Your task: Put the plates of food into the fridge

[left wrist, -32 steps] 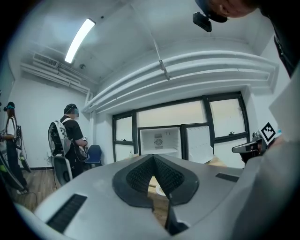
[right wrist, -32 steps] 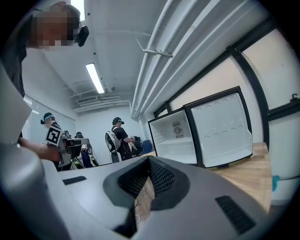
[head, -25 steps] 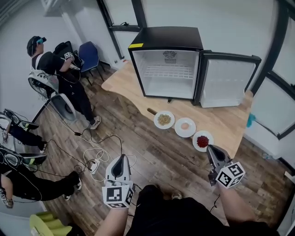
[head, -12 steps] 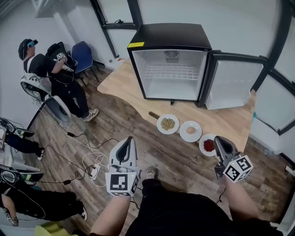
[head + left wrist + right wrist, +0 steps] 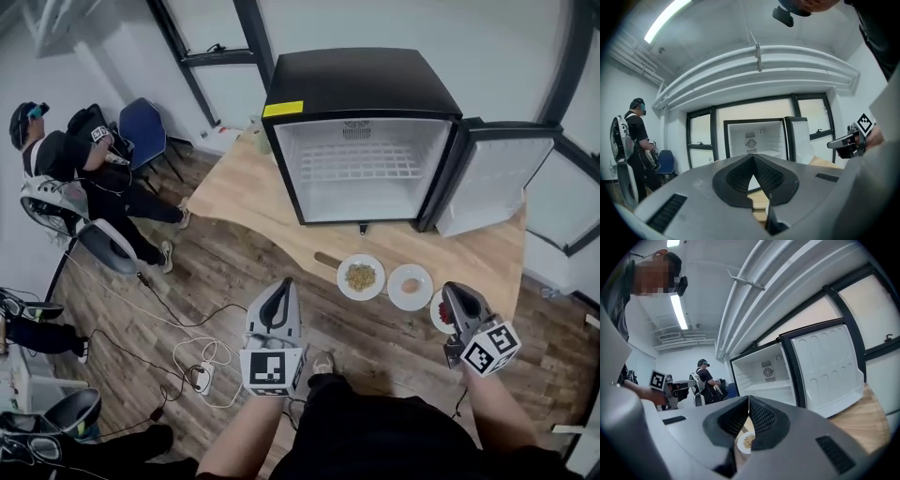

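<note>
While both grippers hang short of the pale wooden surface point(image 5: 244, 183), the three small round white plates of food sit in a row along its near edge. They lie in front of the black mini fridge point(image 5: 361, 84), whose door point(image 5: 497, 183) stands open to the right. From left to right there is a plate of yellowish grains point(image 5: 360, 277), a plate with one pinkish round piece point(image 5: 410, 285) and a plate of red bits point(image 5: 438, 311), the last partly hidden behind the right gripper point(image 5: 457, 298). That gripper's jaws are pressed together on nothing. The left gripper point(image 5: 280, 292), further left over the wood-plank floor point(image 5: 234, 272), likewise has its jaws together and empty. The plates look stiff, smooth and breakable, and are probably light. The near rim seems the best place to pinch, keeping each plate level so loose food does not slide. The fridge's white wire shelf point(image 5: 361, 169) is bare.
</note>
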{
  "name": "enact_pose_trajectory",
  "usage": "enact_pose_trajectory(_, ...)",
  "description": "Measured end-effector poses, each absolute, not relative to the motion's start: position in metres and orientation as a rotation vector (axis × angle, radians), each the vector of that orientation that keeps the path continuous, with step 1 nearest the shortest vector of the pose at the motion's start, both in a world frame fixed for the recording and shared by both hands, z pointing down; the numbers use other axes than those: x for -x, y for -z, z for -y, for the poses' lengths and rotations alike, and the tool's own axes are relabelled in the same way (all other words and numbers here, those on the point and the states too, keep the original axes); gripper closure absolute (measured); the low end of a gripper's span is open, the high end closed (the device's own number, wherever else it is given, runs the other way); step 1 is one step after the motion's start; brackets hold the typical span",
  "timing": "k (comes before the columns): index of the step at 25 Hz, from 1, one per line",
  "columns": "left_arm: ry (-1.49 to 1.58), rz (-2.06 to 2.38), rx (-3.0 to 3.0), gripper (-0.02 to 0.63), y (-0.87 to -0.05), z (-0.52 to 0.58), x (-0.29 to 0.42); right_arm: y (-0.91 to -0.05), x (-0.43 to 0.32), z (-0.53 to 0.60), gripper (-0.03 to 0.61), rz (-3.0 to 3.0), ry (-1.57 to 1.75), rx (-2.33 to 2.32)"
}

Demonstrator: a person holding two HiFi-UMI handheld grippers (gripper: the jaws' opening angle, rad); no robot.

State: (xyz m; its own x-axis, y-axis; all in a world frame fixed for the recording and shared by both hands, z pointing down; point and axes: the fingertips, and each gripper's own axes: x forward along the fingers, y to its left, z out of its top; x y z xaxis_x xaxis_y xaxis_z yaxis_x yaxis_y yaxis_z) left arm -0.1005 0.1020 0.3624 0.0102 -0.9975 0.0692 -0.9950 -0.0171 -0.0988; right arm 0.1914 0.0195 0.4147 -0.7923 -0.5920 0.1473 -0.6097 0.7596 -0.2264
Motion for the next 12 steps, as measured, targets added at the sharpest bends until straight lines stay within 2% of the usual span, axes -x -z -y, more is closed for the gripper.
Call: enact_pose_trajectory(12, 0.137, -1.968, 2.409, 0.609, -0.369, -0.040, 0.170, -0.432, -0.109, -0.003, 0.557, 2.844, -0.454, -1.189)
